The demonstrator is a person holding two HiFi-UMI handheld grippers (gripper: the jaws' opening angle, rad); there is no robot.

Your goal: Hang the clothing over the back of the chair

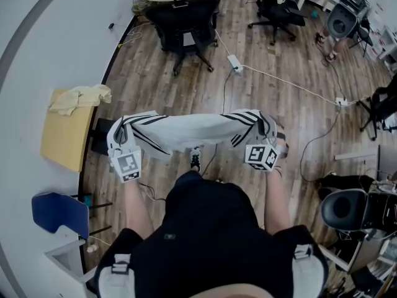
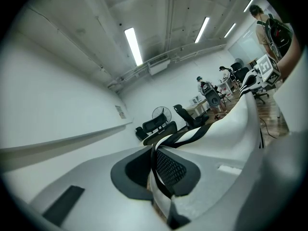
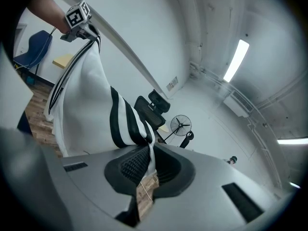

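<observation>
Holding the clothing [image 1: 192,131] stretched level in the air between both grippers, the person stands on the wooden floor [image 1: 273,98], well apart from the black chair [image 1: 183,16] ahead. The clothing is white, with black stripes near each end. The left gripper [image 2: 155,170] has its jaws pressed together on a striped fold at one end. The right gripper [image 3: 147,165] pinches a thin edge of the cloth at the other end in the same way. Each marker cube [image 1: 127,164] carries black and white square patterns, not letters. A small sign [image 2: 120,111] on the white wall is too small to read. At the left, a yellow cloth [image 1: 82,97] lies on a wooden table [image 1: 62,143], and a blue chair [image 1: 59,211] stands below it.
</observation>
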